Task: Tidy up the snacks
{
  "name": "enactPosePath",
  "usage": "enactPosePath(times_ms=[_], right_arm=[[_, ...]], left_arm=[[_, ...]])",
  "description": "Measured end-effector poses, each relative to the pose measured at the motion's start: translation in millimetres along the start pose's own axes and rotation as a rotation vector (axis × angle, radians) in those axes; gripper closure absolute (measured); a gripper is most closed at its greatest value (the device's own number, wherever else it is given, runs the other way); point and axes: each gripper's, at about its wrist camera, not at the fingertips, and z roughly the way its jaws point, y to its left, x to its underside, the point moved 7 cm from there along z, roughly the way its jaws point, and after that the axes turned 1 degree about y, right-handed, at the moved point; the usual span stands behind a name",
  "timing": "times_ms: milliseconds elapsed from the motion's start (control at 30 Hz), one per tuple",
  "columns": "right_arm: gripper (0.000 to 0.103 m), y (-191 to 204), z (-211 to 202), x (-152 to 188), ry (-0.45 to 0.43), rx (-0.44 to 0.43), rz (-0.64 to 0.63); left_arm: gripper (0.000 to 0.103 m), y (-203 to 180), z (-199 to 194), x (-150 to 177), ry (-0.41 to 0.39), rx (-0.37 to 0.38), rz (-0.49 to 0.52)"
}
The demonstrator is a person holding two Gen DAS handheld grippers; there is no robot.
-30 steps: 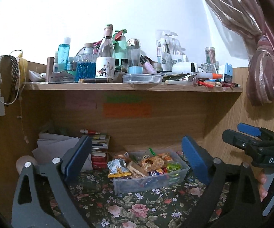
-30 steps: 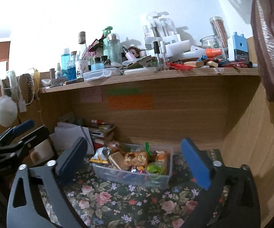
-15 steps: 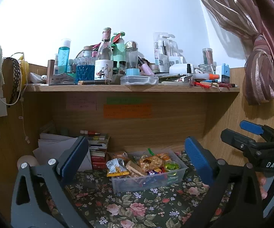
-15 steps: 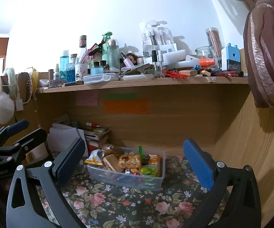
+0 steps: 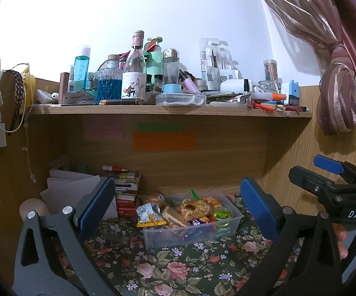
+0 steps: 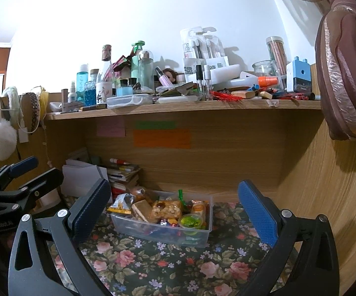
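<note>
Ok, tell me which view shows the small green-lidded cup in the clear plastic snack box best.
The right wrist view: the small green-lidded cup sits against the near wall of the clear plastic snack box, lid and side both visible. In the left wrist view the cup lies at the box's right end, and mostly its lid shows.

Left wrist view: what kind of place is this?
Probably a home bedroom desk nook. A wooden shelf crowded with cosmetics bottles and pens, a tied-back curtain, a floral cloth under a clear tub of snacks.

Clear snack-filled tub (image 5: 168, 239) upright on floral cloth (image 5: 178, 271)
</note>
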Motion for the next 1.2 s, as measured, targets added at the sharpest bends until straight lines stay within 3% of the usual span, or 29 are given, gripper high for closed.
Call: enactPosePath(times_ms=[1200], right_arm=[[0.000,-1.0,4.5,0.2,0.001,-0.003,-0.004]], left_arm=[[0.000,2.0,10.1,3.8,0.026,0.034,-0.005]])
